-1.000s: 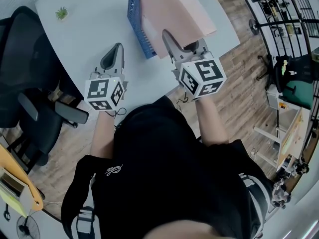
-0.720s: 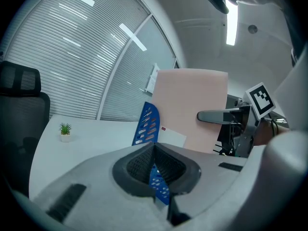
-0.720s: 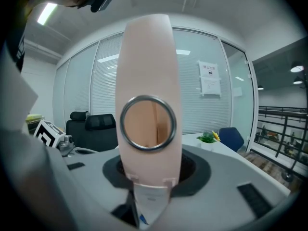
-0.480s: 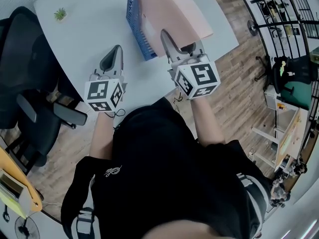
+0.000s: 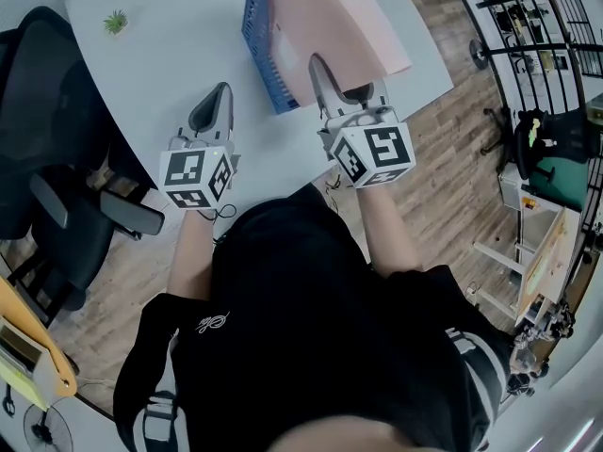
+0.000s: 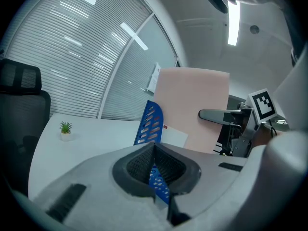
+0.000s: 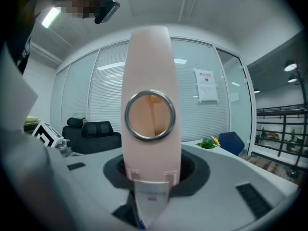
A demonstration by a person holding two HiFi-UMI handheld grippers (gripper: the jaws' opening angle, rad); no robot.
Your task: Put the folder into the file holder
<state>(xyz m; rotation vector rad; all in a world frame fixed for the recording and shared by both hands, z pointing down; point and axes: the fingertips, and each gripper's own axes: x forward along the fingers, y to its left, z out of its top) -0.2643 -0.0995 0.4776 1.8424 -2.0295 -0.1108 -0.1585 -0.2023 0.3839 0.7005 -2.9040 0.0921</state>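
Your right gripper (image 5: 317,64) has the pink folder (image 5: 332,15) by its spine. In the right gripper view the spine with its metal ring (image 7: 150,115) stands upright between the jaws, which have just been closing on it, pads against both sides. The folder is up off the white table (image 5: 170,55), tilted, with its lower edge against the blue file holder (image 5: 257,24) at the table's far side. It looks partly inside the holder, but the head view cuts off there, so you can't be sure how deep. Your left gripper (image 5: 222,90) is clenched on nothing, its pads meeting in the left gripper view. It sits over the table's near edge, apart from the holder. A small potted plant (image 5: 116,23) is at the far left corner and a black office chair (image 5: 42,121) at the left.
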